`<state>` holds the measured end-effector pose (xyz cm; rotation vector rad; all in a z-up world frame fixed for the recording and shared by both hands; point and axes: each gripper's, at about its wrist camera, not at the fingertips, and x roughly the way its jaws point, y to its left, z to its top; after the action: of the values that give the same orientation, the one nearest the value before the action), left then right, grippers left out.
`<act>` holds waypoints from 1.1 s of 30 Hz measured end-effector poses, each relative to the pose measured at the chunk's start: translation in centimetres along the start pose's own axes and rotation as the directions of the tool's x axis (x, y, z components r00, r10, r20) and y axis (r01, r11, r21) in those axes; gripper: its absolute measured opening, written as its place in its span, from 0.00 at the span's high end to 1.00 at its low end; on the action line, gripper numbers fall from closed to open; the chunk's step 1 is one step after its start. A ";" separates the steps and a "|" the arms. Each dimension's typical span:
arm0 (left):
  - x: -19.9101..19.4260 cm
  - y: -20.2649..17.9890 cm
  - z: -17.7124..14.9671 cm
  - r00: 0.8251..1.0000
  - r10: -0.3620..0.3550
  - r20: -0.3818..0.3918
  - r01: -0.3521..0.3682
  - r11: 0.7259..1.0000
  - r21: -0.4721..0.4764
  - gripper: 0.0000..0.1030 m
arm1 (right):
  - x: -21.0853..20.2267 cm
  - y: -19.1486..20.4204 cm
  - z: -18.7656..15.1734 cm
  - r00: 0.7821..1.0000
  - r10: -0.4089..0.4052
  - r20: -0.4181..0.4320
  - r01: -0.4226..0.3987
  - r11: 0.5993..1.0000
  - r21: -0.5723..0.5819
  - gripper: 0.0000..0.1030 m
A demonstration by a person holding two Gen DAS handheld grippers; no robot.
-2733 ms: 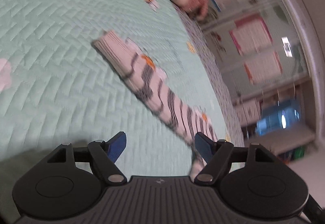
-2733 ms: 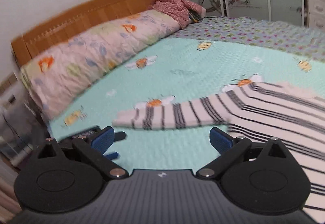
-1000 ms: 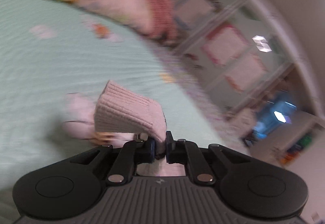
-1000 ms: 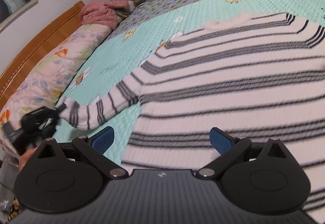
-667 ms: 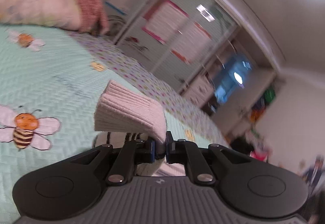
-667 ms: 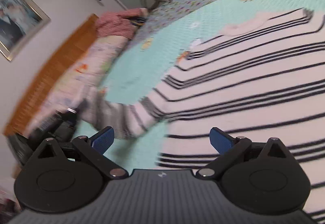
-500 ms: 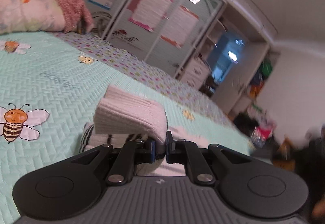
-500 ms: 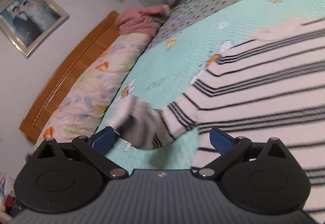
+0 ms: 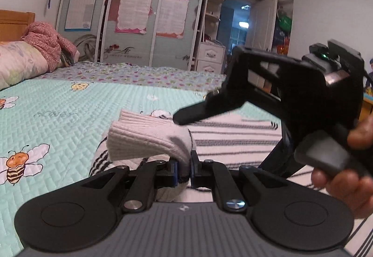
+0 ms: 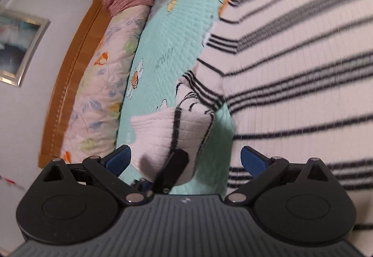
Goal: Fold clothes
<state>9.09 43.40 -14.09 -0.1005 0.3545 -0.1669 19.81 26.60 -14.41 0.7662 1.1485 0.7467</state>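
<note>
Now a sleeve gets folded over a striped sweater on the bed.

Biggest is the bed (image 9: 58, 103) with its green bee cover, and the sweater (image 10: 303, 70) lies flat on it. It looks soft, floppy and light, so it should bend easily; the thick cuff seems a good place to hold. Next, the left gripper (image 9: 184, 167) pinches the sleeve cuff (image 9: 149, 138) tight above the sweater. Last, the right gripper (image 10: 184, 159) has its fingers spread wide, holding nothing.

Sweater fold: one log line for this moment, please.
left gripper: shut on sleeve cuff | right gripper: open, empty | sweater: flat on bed
</note>
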 end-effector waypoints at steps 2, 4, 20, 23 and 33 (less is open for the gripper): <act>-0.1 -0.2 -0.2 1.000 -0.003 0.010 0.003 1.000 0.023 0.92 | 0.3 0.0 0.0 1.000 0.004 -0.009 -0.004 1.000 0.016 0.03; -0.5 -0.6 -0.4 1.000 -0.006 0.025 0.005 0.999 0.051 0.92 | 0.8 -0.6 0.2 1.000 0.021 -0.023 -0.019 0.997 0.072 0.03; -2.8 -1.0 -2.2 0.999 -0.035 0.031 0.034 0.999 0.023 0.47 | 1.3 1.1 1.2 0.994 0.106 -0.013 -0.107 0.992 -0.071 0.83; -3.8 -0.2 -2.9 1.000 -0.020 -0.013 0.018 0.994 -0.104 0.41 | 0.5 3.2 2.1 0.990 0.136 0.024 -0.132 0.983 -0.131 0.84; -1.9 2.2 -5.4 0.914 -0.248 -0.321 0.055 0.860 -0.508 0.41 | -2.9 8.0 5.6 0.972 0.185 0.143 -0.155 0.968 -0.198 0.84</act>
<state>5.74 45.58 -18.77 -0.6115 0.7739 -0.2546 23.55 27.65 -5.03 0.7587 0.8615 0.9059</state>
